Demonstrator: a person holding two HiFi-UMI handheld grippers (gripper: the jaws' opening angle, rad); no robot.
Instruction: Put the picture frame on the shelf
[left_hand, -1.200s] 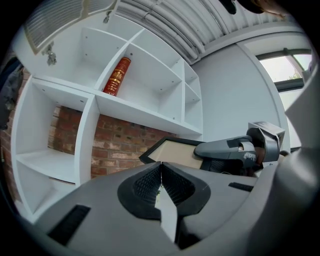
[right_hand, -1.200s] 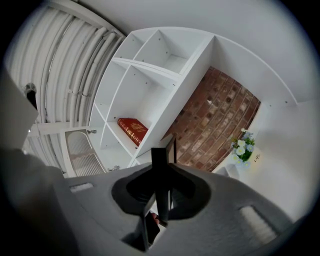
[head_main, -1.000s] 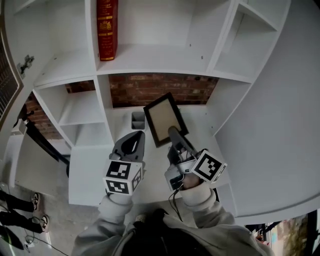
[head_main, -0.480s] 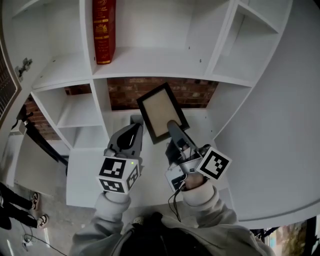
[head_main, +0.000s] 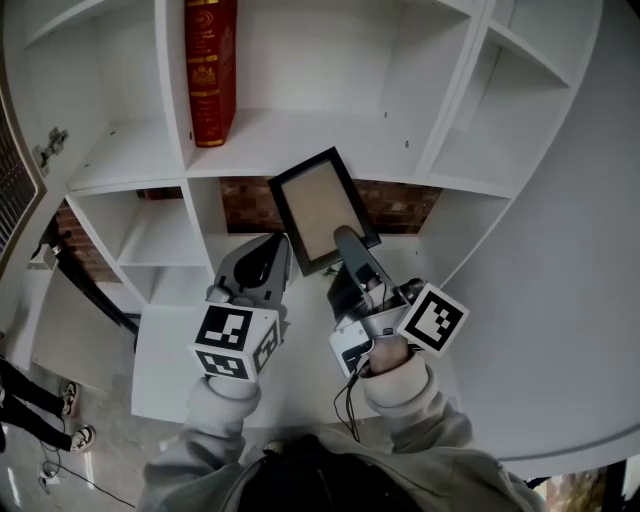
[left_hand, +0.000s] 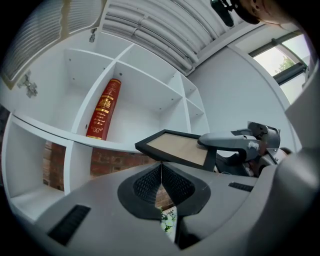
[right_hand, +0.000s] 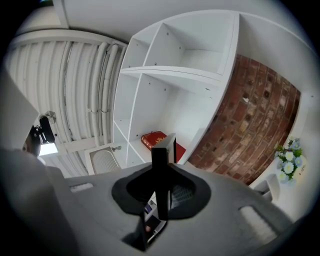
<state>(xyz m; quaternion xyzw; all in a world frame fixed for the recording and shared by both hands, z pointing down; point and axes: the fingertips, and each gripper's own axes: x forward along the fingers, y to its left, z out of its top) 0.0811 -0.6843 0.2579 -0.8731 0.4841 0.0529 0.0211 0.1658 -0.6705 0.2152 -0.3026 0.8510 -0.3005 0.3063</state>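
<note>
The black picture frame (head_main: 318, 208) with a tan panel is held up in the air in front of the white shelf unit (head_main: 300, 125). My right gripper (head_main: 345, 242) is shut on its lower right edge; in the right gripper view the frame (right_hand: 161, 172) stands edge-on between the jaws. My left gripper (head_main: 268, 258) is just left of the frame, shut and holding nothing. In the left gripper view its jaws (left_hand: 161, 172) meet below the frame (left_hand: 179, 148), which floats level with the shelf board.
A red book (head_main: 209, 70) stands upright in the shelf bay above and left of the frame. Brick wall (head_main: 310, 190) shows behind the lower bays. White flowers (right_hand: 288, 155) stand at the right in the right gripper view. White upright dividers (head_main: 175, 90) flank the bay.
Both grippers have risen. The frame has gone up with the right gripper, from in front of the brick opening to the level of the shelf board with the book.
</note>
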